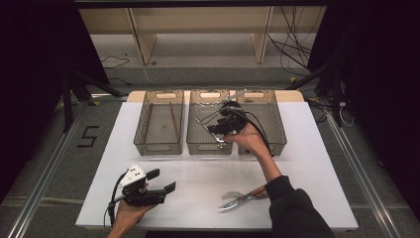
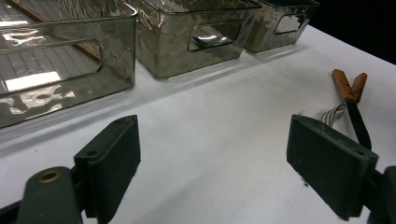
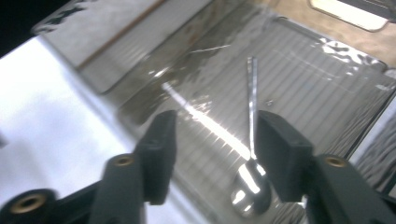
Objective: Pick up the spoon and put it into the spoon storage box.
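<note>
Sorting cutlery: the spoon (image 3: 251,179) lies in the middle bin (image 1: 198,144), right gripper (image 3: 212,154) fingers parted above it, empty; left gripper (image 1: 159,180) wide open, tongs (image 1: 240,200) waiting near the tabletop's front edge.

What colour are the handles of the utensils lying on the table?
Brown handles, like wood; the left gripper view shows them best.
</note>
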Available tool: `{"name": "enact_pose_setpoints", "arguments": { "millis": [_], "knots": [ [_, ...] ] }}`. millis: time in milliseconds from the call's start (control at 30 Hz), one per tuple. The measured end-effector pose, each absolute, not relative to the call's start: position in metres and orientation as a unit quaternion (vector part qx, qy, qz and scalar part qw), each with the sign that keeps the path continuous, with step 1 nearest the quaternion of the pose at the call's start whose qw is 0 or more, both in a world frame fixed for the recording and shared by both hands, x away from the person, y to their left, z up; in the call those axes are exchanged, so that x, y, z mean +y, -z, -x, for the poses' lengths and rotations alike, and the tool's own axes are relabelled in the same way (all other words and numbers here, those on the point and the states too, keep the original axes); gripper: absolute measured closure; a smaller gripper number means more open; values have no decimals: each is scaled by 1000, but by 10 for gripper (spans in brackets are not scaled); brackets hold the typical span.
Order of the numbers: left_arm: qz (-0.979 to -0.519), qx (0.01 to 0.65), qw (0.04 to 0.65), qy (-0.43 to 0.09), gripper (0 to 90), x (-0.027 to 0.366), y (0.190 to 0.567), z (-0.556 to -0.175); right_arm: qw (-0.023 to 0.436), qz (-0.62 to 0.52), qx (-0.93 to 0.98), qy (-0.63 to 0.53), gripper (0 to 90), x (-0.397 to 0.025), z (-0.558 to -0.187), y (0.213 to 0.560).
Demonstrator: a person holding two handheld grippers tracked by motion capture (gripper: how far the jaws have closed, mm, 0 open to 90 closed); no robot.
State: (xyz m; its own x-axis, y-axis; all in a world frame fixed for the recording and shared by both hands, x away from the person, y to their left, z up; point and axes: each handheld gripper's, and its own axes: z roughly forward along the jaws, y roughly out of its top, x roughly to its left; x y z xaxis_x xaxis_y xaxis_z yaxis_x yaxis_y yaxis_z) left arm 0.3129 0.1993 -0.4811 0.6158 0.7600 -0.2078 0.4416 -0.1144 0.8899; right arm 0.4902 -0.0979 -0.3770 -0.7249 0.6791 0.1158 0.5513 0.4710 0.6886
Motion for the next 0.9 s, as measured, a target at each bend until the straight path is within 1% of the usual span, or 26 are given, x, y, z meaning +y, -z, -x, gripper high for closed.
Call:
{"name": "enact_pose_setpoints", "arguments": {
  "millis": [100, 233, 500, 900],
  "knots": [
    [-732, 411, 521, -152, 175, 199, 481, -313, 83, -333, 861, -376, 385, -108, -474, 371],
    [-732, 411, 522, -152, 175, 200, 481, -313, 81, -302, 871, -378, 347, -122, -453, 367],
    [-732, 412, 521, -152, 174, 199, 482, -313, 75, -265, 889, -365, 333, -153, -414, 369],
    [-733, 411, 520, -152, 174, 199, 482, -314, 91, -250, 914, -305, 314, -185, -389, 390]
  ]
}}
